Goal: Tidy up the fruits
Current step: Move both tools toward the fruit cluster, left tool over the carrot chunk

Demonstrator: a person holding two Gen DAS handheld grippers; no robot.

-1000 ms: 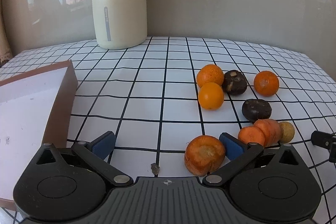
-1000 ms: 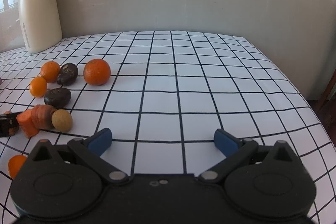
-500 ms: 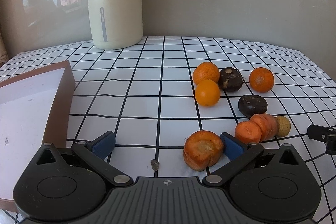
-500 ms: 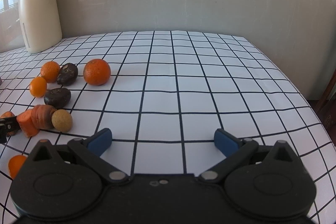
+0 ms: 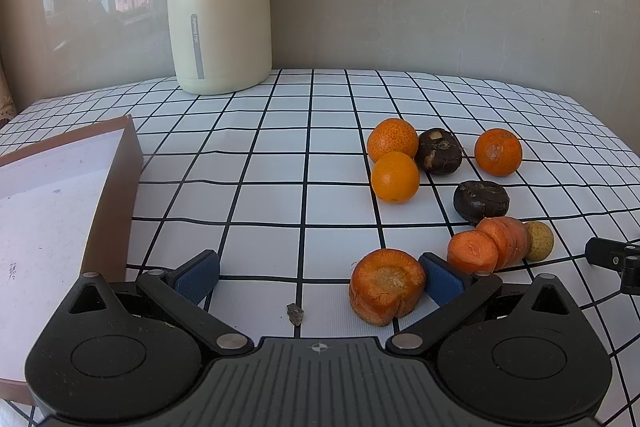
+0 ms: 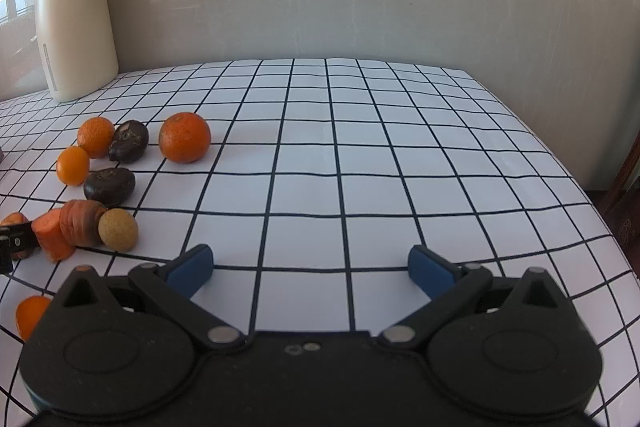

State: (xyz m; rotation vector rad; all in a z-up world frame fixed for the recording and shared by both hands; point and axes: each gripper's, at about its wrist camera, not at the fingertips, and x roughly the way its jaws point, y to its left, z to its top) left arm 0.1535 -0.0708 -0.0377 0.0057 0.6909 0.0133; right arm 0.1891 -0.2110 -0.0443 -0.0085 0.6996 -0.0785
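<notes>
My left gripper [image 5: 319, 279] is open and low over the checked table. A thick carrot chunk [image 5: 386, 285] lies between its fingers, right beside the right-hand pad [image 5: 440, 283]. Beyond lie a sliced carrot piece [image 5: 488, 243], a small yellowish round fruit [image 5: 540, 241], two dark water chestnuts [image 5: 439, 151] [image 5: 480, 201] and three oranges [image 5: 392, 139] [image 5: 395, 177] [image 5: 498, 151]. My right gripper [image 6: 312, 271] is open over bare cloth with nothing between its fingers. The fruit cluster is to its left, nearest the yellowish fruit [image 6: 118, 229] and an orange [image 6: 185, 137].
A shallow brown-walled box [image 5: 124, 179] with a white floor sits at the left. A cream thermos jug [image 5: 218, 7] stands at the back by the wall. A small dark crumb [image 5: 295, 314] lies near my left gripper. Another orange [image 6: 32, 315] shows at the lower left, and the table edge [image 6: 560, 167] falls off on the right.
The scene has slid slightly left and down in the left wrist view, and the carrot chunk stays between the left fingers. The right gripper has not moved.
</notes>
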